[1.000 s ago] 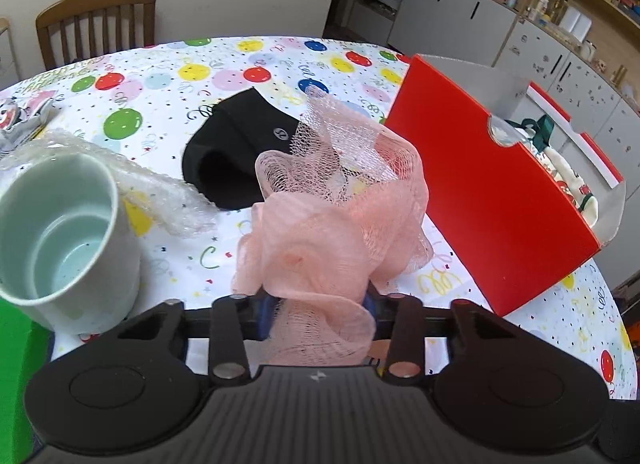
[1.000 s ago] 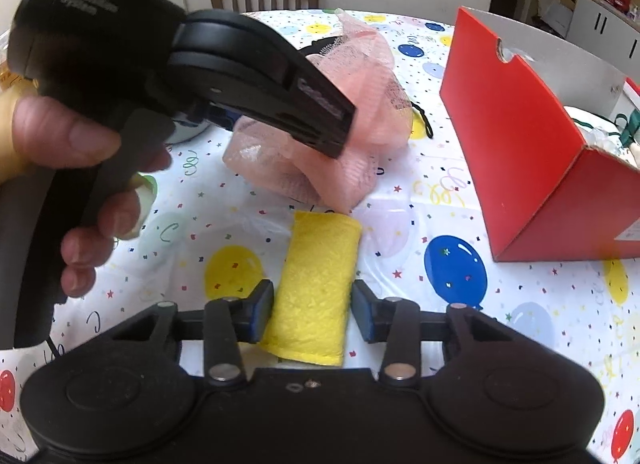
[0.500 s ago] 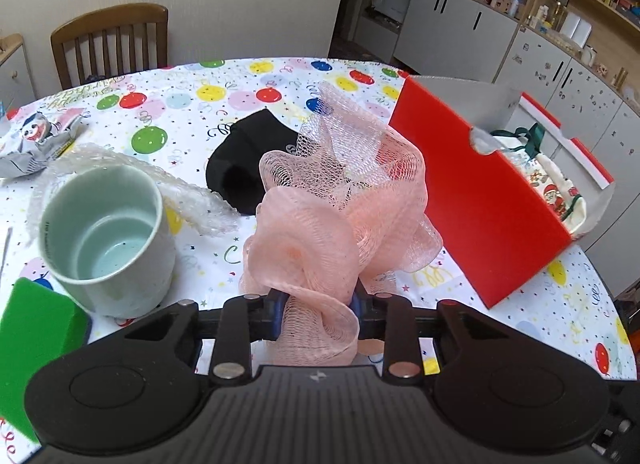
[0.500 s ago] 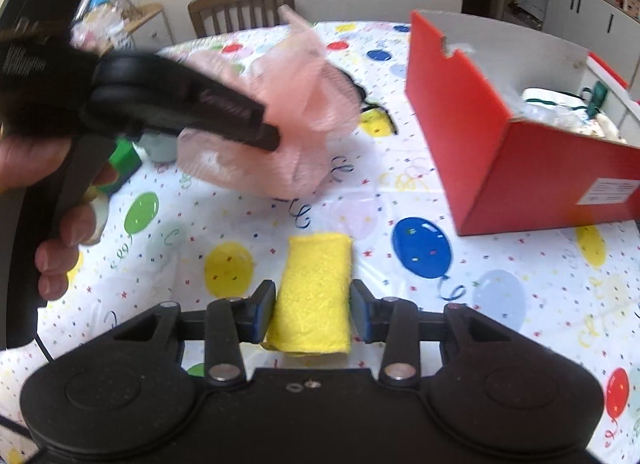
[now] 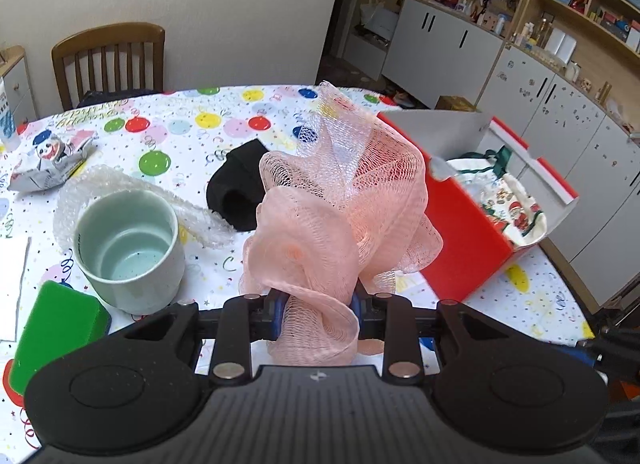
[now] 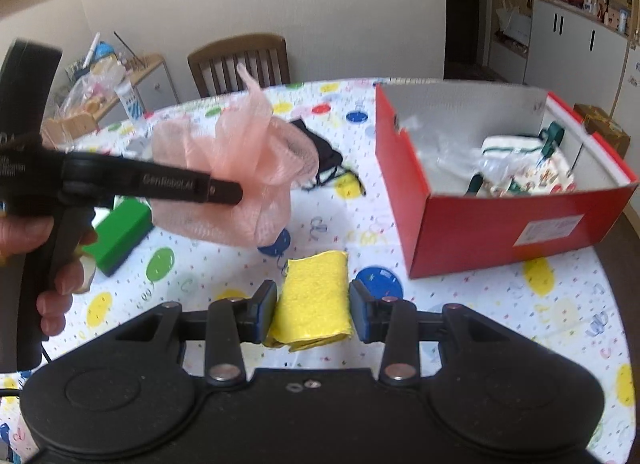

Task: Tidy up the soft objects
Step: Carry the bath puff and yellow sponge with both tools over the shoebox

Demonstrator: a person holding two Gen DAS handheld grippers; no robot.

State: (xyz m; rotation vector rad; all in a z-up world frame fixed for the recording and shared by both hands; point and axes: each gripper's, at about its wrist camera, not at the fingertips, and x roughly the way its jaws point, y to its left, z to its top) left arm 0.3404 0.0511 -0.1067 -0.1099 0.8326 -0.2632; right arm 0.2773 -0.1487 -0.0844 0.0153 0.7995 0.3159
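My left gripper (image 5: 318, 310) is shut on a pink mesh bath pouf (image 5: 340, 216) and holds it above the table; the pouf also shows in the right wrist view (image 6: 248, 168), left of the box. The red box (image 6: 500, 220) stands open at the right with a Christmas-print cloth bag (image 6: 532, 172) inside; it shows in the left wrist view too (image 5: 468, 232). My right gripper (image 6: 313, 310) is open around a folded yellow cloth (image 6: 314, 300) that lies on the table; the pads stand beside it. A black sock (image 5: 240, 188) lies behind the pouf.
A pale green mug (image 5: 128, 252) stands at the left with bubble wrap (image 5: 120, 184) behind it. A green sponge (image 5: 56, 328) lies at the near left. A crumpled printed wrapper (image 5: 48, 160) lies at the far left. A wooden chair (image 5: 112, 60) stands behind the table.
My left gripper has lifted the pink pouf higher above the table. My right gripper has stayed open around the yellow cloth, with its view now higher.
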